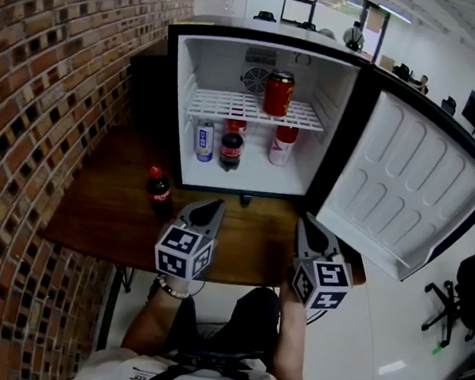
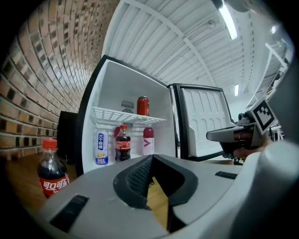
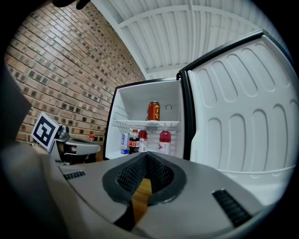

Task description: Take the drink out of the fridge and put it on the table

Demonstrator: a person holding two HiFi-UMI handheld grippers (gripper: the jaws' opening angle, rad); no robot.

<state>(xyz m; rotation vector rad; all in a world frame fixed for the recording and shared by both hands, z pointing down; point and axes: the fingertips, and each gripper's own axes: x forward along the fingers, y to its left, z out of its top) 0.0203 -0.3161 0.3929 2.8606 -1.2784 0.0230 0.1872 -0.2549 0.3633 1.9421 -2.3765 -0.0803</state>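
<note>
Claw state: my left claw [image 1: 211, 208] is fully shut with nothing between the pads. My right claw [image 1: 307, 226] is likewise shut and empty. Both hover over the front part of the table [image 1: 249, 246], pointing at the open fridge [image 1: 269, 39].

Drink location: one cola bottle [image 1: 159, 190] stands upright on the table, outside the fridge, near and ahead-left of my left claw. I judge this to be the task's drink, already delivered. In the fridge a second cola bottle [image 1: 231, 151] stands on the floor just beside a blue-and-white can [image 1: 204, 141], with a pink bottle [image 1: 283, 145] to the right and a red can [image 1: 278, 93] on the wire shelf [image 1: 229, 105].

Recommended practice, should another drink be wanted: open the jaws before entering the fridge, go in low under the shelf, grip the bottle on its body below the shoulder, keep it upright, and avoid nudging the neighbouring can.

Markings: the table bottle carries a red label with white Chinese script in the Coca-Cola style. The can shows white vertical Chinese characters on a blue panel. The pink bottle bears a white label with a pink V mark. The red can's writing is too small to read.
</note>
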